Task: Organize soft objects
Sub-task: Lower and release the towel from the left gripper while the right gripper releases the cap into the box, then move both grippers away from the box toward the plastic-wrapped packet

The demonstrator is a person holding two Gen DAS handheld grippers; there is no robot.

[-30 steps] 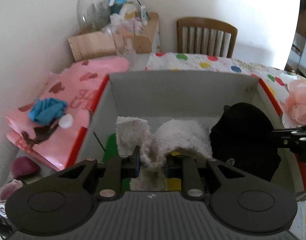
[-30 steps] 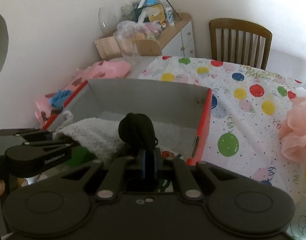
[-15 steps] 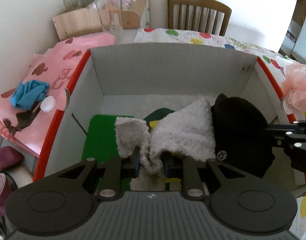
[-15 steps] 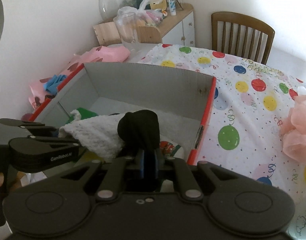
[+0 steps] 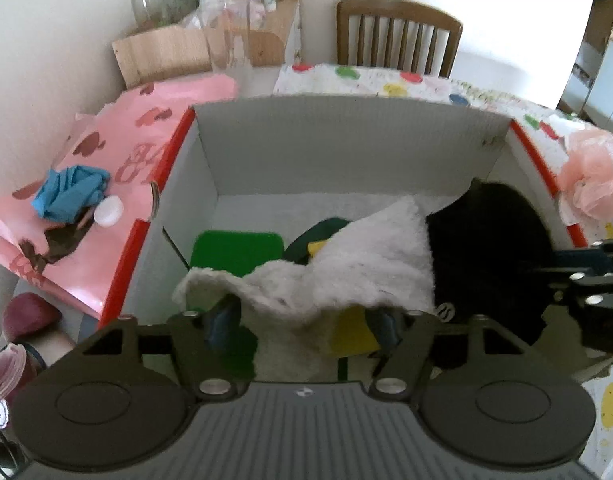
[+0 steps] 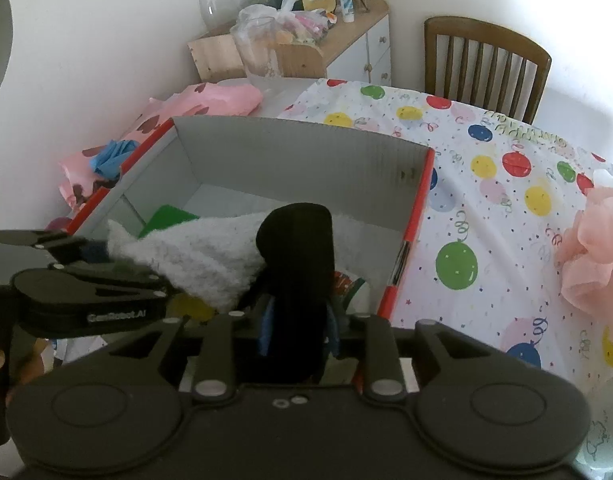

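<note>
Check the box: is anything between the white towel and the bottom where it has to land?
Yes. The white towel lies draped over the left gripper, whose jaws have just been opening. Under it in the box lie green and yellow pieces.

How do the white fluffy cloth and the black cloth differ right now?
The white fluffy cloth is pale and shaggy; the black cloth is dark and smooth. The white cloth drapes wide and loose across the left claw, whose jaws have just been opening; the black cloth stands bunched upright between the narrower jaws of the right claw, also just opening. Both hang over the red-edged box.
</note>
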